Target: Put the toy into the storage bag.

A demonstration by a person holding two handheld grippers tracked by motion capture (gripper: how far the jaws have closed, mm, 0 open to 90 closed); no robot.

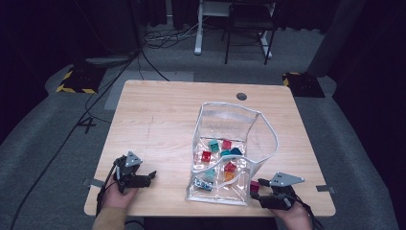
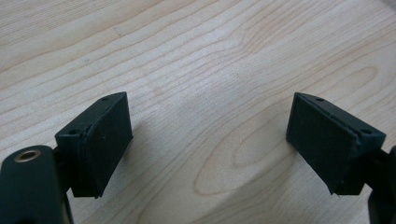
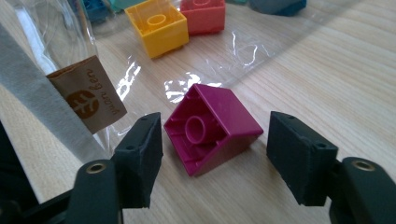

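Your right gripper (image 3: pixel 212 154) stands spread around the magenta brick (image 3: pixel 212 128), which lies tipped on the table just right of the clear bag (image 1: pixel 261 124)'s near corner, not yet gripped. Several bricks already sit inside the bag. Your left gripper (image 2: pixel 208 140) hangs spread and empty over bare wood at the near left.

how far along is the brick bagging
Mostly done: several small plastic bricks already lie inside the clear plastic zip bag. In hand: the right tongs stand open around a magenta sloped plastic brick on the wooden table beside the bag, not yet gripped. Left: grasp it and bag it. The left tongs are open and idle.
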